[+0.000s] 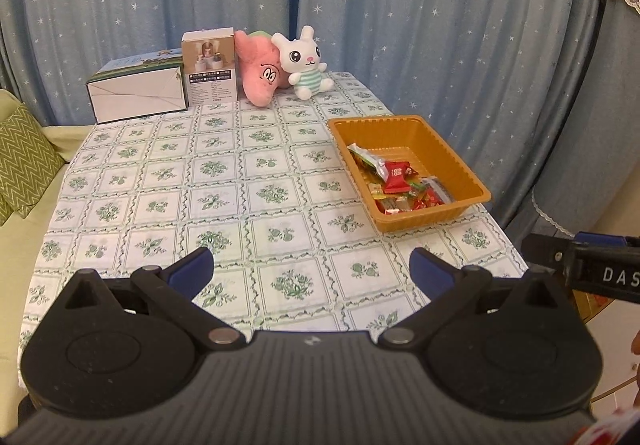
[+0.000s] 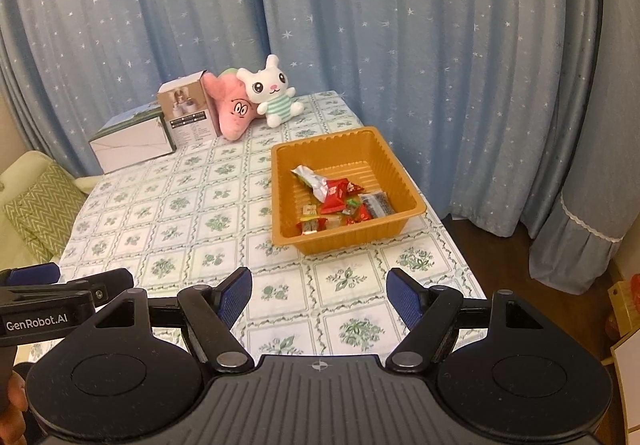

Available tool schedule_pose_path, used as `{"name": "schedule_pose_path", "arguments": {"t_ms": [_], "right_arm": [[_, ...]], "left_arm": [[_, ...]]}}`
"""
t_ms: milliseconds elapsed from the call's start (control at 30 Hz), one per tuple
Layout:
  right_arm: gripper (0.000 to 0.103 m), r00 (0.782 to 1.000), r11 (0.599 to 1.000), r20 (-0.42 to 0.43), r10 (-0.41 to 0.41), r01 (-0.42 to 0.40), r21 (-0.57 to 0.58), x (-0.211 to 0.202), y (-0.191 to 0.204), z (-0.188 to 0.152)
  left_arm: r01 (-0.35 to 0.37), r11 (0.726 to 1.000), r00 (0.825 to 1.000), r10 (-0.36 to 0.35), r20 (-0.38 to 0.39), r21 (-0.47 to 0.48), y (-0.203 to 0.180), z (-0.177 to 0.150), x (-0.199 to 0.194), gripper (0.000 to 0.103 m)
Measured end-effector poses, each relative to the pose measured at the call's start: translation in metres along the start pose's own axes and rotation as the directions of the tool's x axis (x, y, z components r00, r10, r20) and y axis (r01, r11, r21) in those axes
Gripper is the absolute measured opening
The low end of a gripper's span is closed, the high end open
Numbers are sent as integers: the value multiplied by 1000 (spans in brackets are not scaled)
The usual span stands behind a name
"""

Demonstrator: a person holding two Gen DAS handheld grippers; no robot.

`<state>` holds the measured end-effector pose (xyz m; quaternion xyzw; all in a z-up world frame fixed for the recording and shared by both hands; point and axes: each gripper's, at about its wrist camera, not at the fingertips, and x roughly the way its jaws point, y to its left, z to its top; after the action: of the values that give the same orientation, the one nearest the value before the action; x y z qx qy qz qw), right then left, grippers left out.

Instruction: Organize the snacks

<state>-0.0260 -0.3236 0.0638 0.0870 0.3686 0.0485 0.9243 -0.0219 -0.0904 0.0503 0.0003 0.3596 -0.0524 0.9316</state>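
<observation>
Wrapped snacks (image 2: 340, 201) lie heaped in the near half of an orange tray (image 2: 280, 189) at the right edge of a table (image 2: 168, 213) with a flowered cloth. Both the left gripper (image 1: 312, 269) and right gripper (image 2: 319, 295) hover over the near end, jaws spread, holding nothing. At the far end stand two boxes (image 1: 136, 93), a pink plush (image 1: 260, 73) and a white bunny (image 1: 306, 63).

— Where does the tray (image 2: 404, 181) sit?
— On the table (image 1: 168, 181), toward its right edge, with the snacks (image 2: 340, 201) heaped in the near part of it.
— And at the back?
— A row along the far edge: a flat box (image 1: 136, 95) leftmost, an upright box (image 1: 209, 69) just beside it, then two plush toys (image 1: 280, 65) (touching each other). The curtain (image 1: 400, 5) hangs behind everything.
</observation>
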Motion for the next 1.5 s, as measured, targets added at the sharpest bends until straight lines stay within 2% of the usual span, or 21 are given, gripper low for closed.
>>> {"name": "schedule_pose_path", "arguments": {"t_ms": [533,1500], "right_arm": [[74,1000,1000,23,4,-3,-25,-24,10,-12],[74,1000,999,19,9,-8,-39,-24,15,-14]], "left_arm": [[-18,1000,999,18,28,9,-2,-10,-23,103],[-20,1000,999,20,31,-11,0,-10,-25,103]]}}
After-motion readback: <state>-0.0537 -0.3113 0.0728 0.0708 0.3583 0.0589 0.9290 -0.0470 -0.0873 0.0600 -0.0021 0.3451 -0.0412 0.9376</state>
